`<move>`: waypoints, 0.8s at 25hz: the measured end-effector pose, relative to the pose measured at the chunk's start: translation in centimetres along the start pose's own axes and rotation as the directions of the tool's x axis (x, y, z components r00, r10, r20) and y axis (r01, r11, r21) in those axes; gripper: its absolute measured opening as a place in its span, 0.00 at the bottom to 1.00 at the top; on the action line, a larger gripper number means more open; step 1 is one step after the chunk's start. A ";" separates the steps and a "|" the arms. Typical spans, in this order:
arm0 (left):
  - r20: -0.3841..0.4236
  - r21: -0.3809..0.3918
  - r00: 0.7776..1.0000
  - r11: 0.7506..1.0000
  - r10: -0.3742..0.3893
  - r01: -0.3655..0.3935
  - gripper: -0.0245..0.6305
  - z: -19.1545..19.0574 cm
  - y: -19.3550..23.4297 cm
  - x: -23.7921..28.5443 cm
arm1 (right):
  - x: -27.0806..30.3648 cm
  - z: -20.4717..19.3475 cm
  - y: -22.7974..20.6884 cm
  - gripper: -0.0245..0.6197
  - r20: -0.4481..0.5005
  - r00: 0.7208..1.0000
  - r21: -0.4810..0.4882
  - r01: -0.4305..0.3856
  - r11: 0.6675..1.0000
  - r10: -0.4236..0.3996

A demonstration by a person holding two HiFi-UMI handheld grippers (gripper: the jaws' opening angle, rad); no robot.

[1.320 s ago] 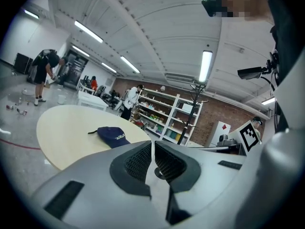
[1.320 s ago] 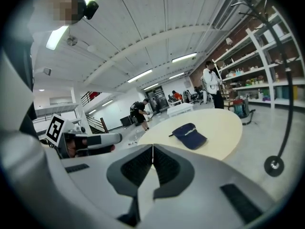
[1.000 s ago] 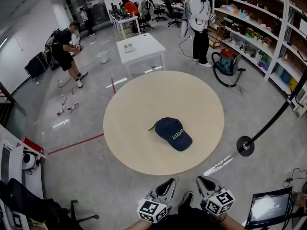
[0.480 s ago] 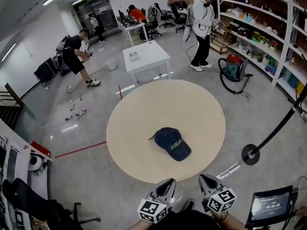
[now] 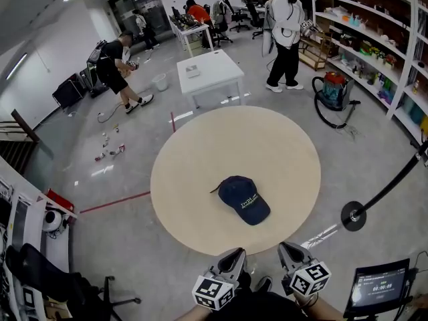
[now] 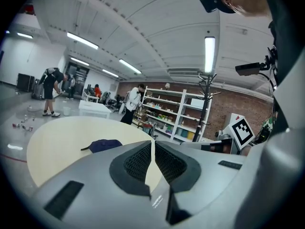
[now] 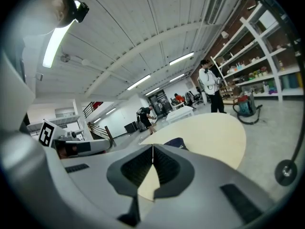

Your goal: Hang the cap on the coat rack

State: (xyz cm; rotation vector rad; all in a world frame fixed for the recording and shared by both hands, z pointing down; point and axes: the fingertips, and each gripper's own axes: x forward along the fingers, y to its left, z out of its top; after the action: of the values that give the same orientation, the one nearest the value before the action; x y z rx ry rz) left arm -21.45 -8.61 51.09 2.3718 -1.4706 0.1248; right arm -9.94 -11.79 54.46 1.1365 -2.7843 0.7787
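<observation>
1. A navy-blue fabric baseball cap (image 5: 244, 199) lies on the round, pale beige wooden tabletop (image 5: 194, 159). It sits a little toward the near edge, crown up, with its brim pointing toward the near right.
2. The left gripper (image 5: 233, 255), grey with a black-and-white marker cube, hovers just outside the tabletop's near rim. Its jaws are pressed fully together with nothing between them, as the left gripper view shows.
3. The right gripper (image 5: 287, 249) hovers beside the left one, also just off the near rim. Its jaws likewise meet along a thin seam and are empty.
4. Both grippers are well apart from the cap and point roughly toward it. In each gripper view the cap shows just beyond the closed jaws.
5. The black metal coat rack (image 5: 353, 215) stands on the floor to the right of the tabletop. It has a round base near the rim and a pole running off toward the right edge of the head view. Its hooked top shows in the left gripper view.
6. Beyond the tabletop stands a white square table (image 5: 208, 72). A person in a white top (image 5: 286, 25) stands near white wall shelves (image 5: 374, 42), with a red and teal vacuum cleaner (image 5: 336, 89) on the floor close by.
7. Far left, a person in black (image 5: 117, 62) bends over the floor.
</observation>
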 end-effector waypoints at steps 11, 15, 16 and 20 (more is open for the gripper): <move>-0.006 -0.002 0.999 0.999 -0.039 0.039 0.05 1.6 3.4 4.3 | 3.8 2.0 -2.1 0.05 -0.010 0.999 -0.003 0.045 0.999 -0.045; -0.012 -0.009 0.999 1.000 -0.030 0.030 0.05 2.1 5.4 5.1 | 5.5 3.1 -2.6 0.05 0.000 0.998 -0.006 0.056 0.998 -0.056; -0.008 -0.007 1.000 1.000 -0.029 0.029 0.05 2.4 5.8 5.4 | 5.9 3.4 -2.7 0.04 0.001 0.998 -0.008 0.058 0.998 -0.058; -0.005 -0.013 0.999 0.999 -0.034 0.034 0.05 3.3 7.6 6.6 | 7.7 4.4 -3.3 0.05 -0.004 0.997 -0.011 0.074 0.997 -0.074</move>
State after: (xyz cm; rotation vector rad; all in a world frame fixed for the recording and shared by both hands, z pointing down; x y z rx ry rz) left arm -25.51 -18.39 51.47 2.3835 -1.4234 0.1125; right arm -12.74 -20.79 53.72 1.2267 -2.7215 0.7572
